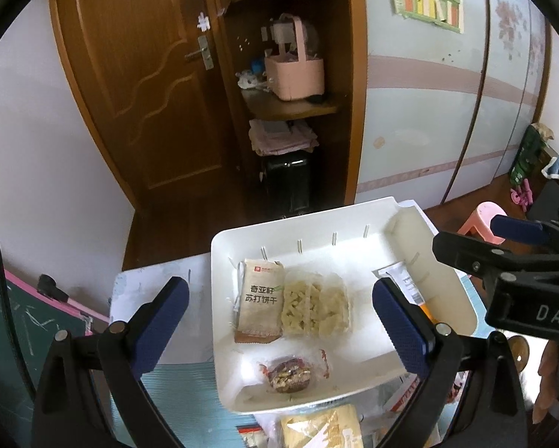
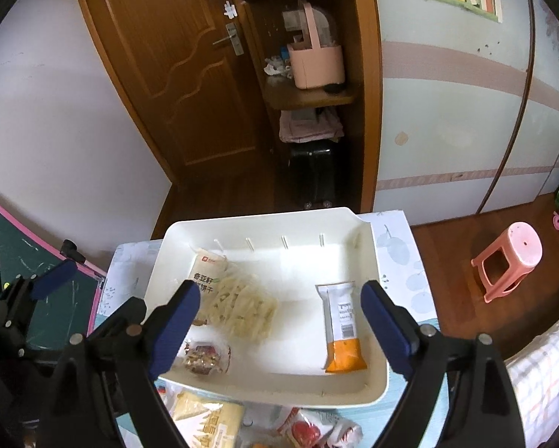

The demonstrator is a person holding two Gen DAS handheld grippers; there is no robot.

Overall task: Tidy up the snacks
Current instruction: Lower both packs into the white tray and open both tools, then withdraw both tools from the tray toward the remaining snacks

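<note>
White tray [image 2: 369,257] — on the table [image 2: 399,246], near its far edge, rim toward the door [image 2: 175,74].

Contents, left half: soda cracker packet [image 1: 259,296] with green-and-white label, lying flat; just right of it and touching, a clear pack of pale twisted biscuits [image 1: 317,304]; nearer, a round nut cake [image 1: 289,375] in clear wrap with red ends.

Contents, right half: white-and-orange snack bar [image 2: 341,326], lying lengthwise, orange end nearest, well apart from the rest.

Outside the tray, near side: yellow packet [image 2: 204,422] and a red-and-white wrapper [image 2: 309,429], both partly cut off.

Left tool [image 1: 281,313] — jaws spread wide, nothing between the pads; it hangs over the tray's left half.

Right tool [image 2: 279,321] — jaws likewise wide apart, gripping nothing, over the tray's middle; the snack bar lies just inside its right finger.

Beyond: pink stool [image 2: 507,261] on the floor, far right.
</note>
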